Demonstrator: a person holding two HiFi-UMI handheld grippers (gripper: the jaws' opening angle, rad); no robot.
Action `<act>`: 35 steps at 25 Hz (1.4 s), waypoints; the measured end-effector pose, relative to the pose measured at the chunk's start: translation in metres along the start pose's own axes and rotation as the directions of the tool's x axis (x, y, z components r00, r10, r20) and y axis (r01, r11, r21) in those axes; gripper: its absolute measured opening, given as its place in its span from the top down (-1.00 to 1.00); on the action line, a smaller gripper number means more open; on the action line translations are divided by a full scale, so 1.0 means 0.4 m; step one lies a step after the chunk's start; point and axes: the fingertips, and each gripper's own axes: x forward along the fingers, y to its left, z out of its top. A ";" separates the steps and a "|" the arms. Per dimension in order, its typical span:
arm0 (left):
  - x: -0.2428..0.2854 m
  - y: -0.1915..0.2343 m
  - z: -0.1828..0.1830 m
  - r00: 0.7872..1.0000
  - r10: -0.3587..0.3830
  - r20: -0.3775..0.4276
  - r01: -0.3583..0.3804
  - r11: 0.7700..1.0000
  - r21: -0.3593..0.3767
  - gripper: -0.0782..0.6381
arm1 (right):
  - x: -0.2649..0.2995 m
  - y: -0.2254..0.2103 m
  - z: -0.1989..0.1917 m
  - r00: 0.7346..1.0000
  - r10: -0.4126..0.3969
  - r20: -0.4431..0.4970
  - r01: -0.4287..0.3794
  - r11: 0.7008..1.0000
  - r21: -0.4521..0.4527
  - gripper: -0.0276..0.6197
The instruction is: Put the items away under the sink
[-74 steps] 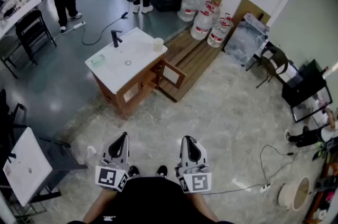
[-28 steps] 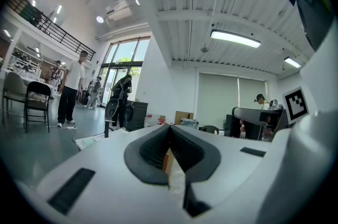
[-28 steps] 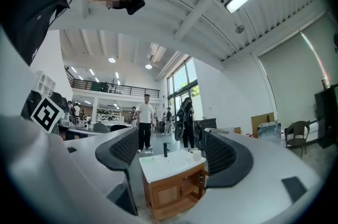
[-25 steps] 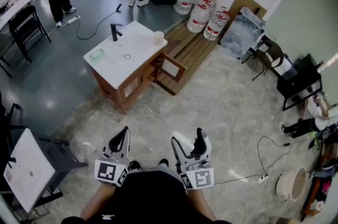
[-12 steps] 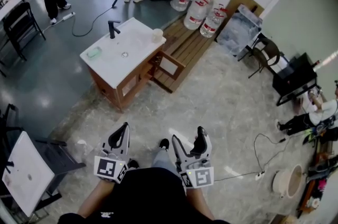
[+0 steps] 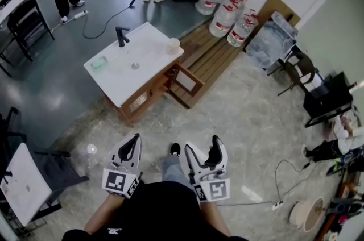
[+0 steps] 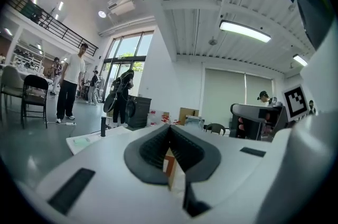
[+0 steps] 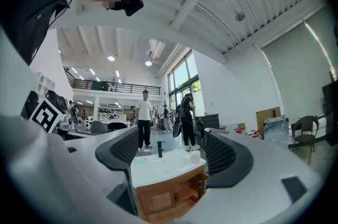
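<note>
Both jaws far frm sink (image 6: pixel 120 79).

A sink cabinet (image 6: pixel 128 83) stands on the floor ahead. On its top, a faucet (image 6: pixel 121 36) sits at the far left edge and a cup (image 6: pixel 173 45) at the right corner. Its open door (image 6: pixel 187 79) faces a wooden platform (image 6: pixel 213 55) just to the right, with water jugs (image 6: pixel 227 15) at the platform's far end.

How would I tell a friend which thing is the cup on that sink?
Find the wooden sink cabinet with a white top, in the middle of the floor. The cup stands at the top's corner nearest the wooden pallet. It is the only pale, upright thing there; the faucet is black and the green pad lies flat.
</note>
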 end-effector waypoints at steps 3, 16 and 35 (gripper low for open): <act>0.125 -0.013 0.022 0.999 0.026 0.020 -0.026 1.000 -0.003 0.76 | 0.091 -0.093 0.002 0.999 0.050 0.000 -0.050 0.999 0.000 -0.26; 0.464 -0.008 0.060 0.971 0.239 0.018 -0.239 0.971 -0.008 0.76 | 0.374 -0.373 -0.043 0.973 0.225 -0.056 -0.222 0.973 0.059 -0.26; 0.705 0.240 -0.200 0.961 0.244 -0.131 -0.249 0.968 -0.025 0.76 | 0.713 -0.385 -0.458 0.931 0.266 -0.249 -0.246 0.963 0.108 -0.12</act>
